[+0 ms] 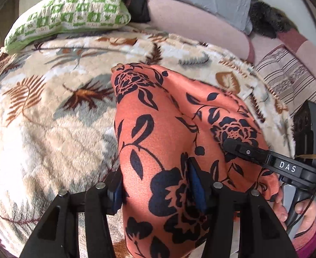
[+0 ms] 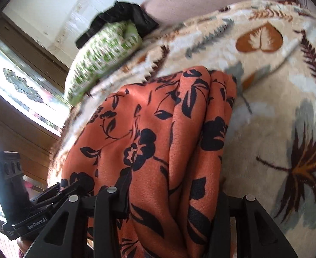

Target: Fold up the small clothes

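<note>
the left hand-held gripper (image 1: 158,189) has the orange cloth with black flowers (image 1: 168,129) bunched between its two fingers; the blue pads (image 1: 197,188) sit on either side of a thick fold, one pad half buried in the fabric, though whether they squeeze it or only flank it is hard to tell. the right hand-held gripper (image 2: 171,204) likewise has the same garment (image 2: 158,139) draped between and over its fingers, and the cloth hides the pads, so its grip cannot be read with certainty. in the left wrist view the right hand-held gripper's finger (image 1: 244,150) lies across the cloth's right edge, with a hand (image 1: 302,212) in a pink sleeve wrapped round its handle. in the right wrist view the left hand-held gripper's body shows at the lower left.

the garment is gathered in long folds, its far end resting on a bed covered by a fleecy cream blanket with brown and grey leaves (image 1: 50,111). a green-and-white pillow (image 1: 72,13) lies at the head of the bed, a black garment (image 2: 123,19) heaped behind it, and a pink cushion (image 1: 201,21) to the right.
</note>
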